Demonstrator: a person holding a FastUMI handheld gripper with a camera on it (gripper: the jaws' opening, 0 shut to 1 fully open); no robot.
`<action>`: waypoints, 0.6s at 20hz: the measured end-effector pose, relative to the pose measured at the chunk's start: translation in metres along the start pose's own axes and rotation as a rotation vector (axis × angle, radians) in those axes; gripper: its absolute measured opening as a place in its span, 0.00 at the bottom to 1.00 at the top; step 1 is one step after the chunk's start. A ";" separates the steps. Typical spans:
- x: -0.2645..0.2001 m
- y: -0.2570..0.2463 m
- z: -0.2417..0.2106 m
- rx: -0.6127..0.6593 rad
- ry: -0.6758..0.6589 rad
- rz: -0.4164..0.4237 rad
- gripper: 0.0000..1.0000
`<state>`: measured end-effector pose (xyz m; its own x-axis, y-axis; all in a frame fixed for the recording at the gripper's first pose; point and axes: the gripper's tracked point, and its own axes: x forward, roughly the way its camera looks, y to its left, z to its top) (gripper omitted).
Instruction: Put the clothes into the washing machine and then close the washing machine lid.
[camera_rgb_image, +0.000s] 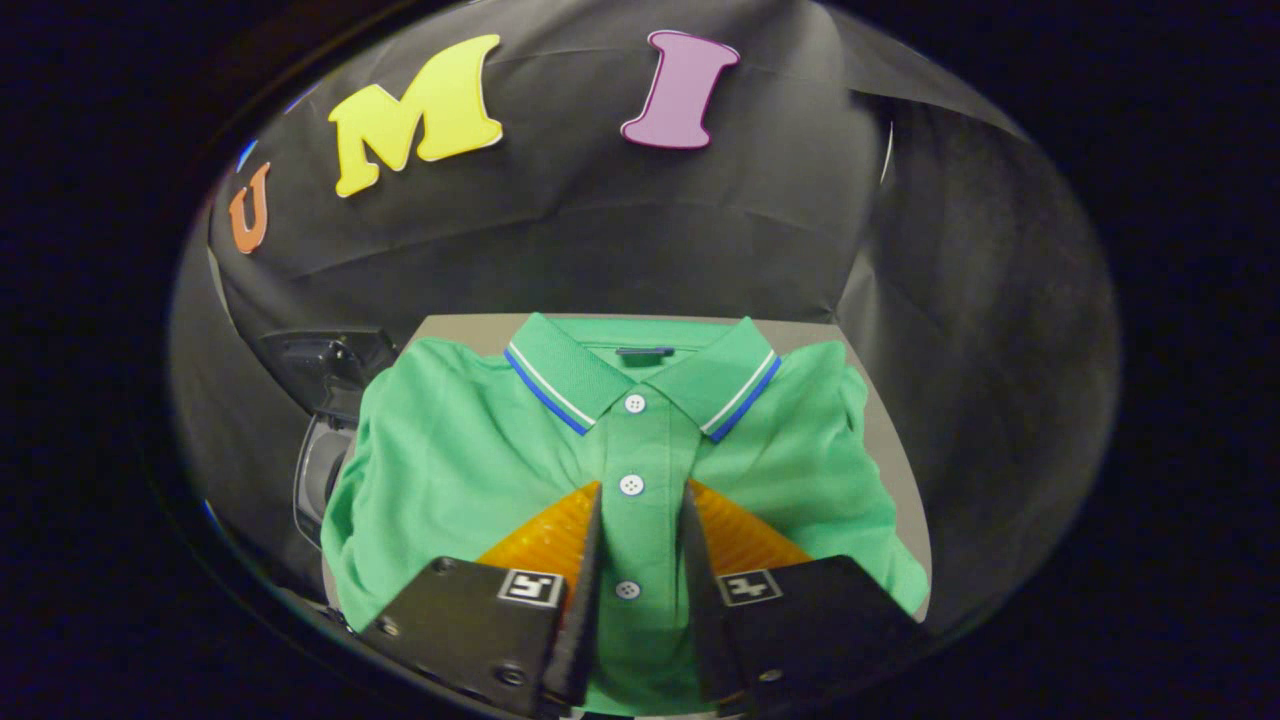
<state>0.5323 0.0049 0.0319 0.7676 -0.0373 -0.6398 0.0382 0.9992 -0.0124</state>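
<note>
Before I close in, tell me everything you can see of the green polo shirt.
The green polo shirt lies folded, front up, on a grey tabletop. It looks like knit pique fabric, with a collar edged in white and blue stripes and a placket with three white buttons. The tool hangs over it, its fingers slightly apart, straddling the placket; whether they touch the cloth is unclear.

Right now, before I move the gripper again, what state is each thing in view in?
Green polo shirt: folded, lying flat on the table, collar away from the gripper, placket buttoned.
Gripper: fingers partly open, straddling the button placket over the shirt; whether they press the fabric cannot be told.
Washing machine: beside the shirt, lid up, opening showing.
Table: bare strip showing beside the shirt.
</note>
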 end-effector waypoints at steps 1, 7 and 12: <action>0.000 0.002 0.000 0.007 0.004 -0.001 0.39; -0.004 0.003 0.004 0.052 -0.012 0.022 0.08; -0.029 0.010 0.013 0.114 -0.113 0.070 0.06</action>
<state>0.5185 0.0156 0.0605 0.8377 0.0249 -0.5455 0.0491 0.9915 0.1207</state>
